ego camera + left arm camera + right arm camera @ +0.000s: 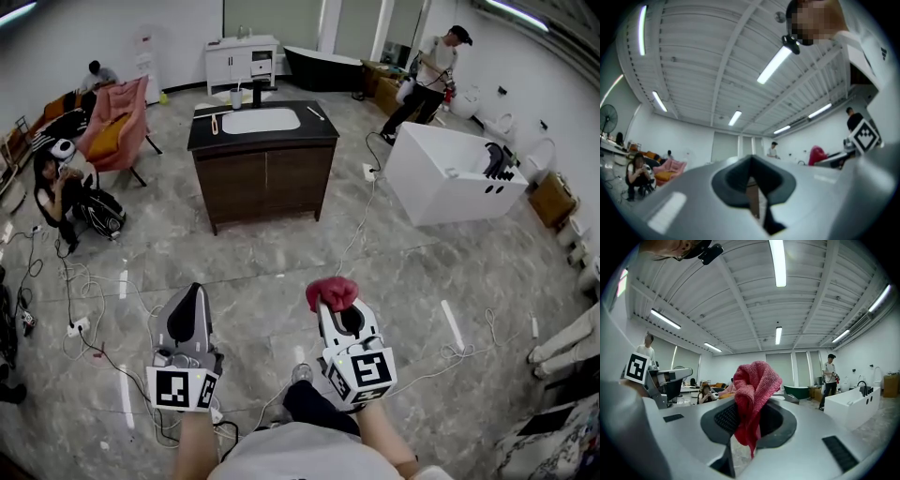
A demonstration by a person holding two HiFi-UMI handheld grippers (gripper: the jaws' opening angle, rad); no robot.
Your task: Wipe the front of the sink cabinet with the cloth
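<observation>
The right gripper (747, 430) pinches a crumpled red terry cloth (755, 383); the left gripper (755, 190) is pressed together, empty. The dark wooden sink cabinet (265, 183) stands well ahead, so approaching squarely should come first.

Both forearms reach fwd, side by side, near. L gripper (194, 292) at left, jaws together, empty. R gripper (337, 309) at right, jaws clamped on cloth (332, 291).

White bathtub (441, 178), pink armchair (117, 117), black bathtub (319, 67), marble floor (272, 253).
</observation>
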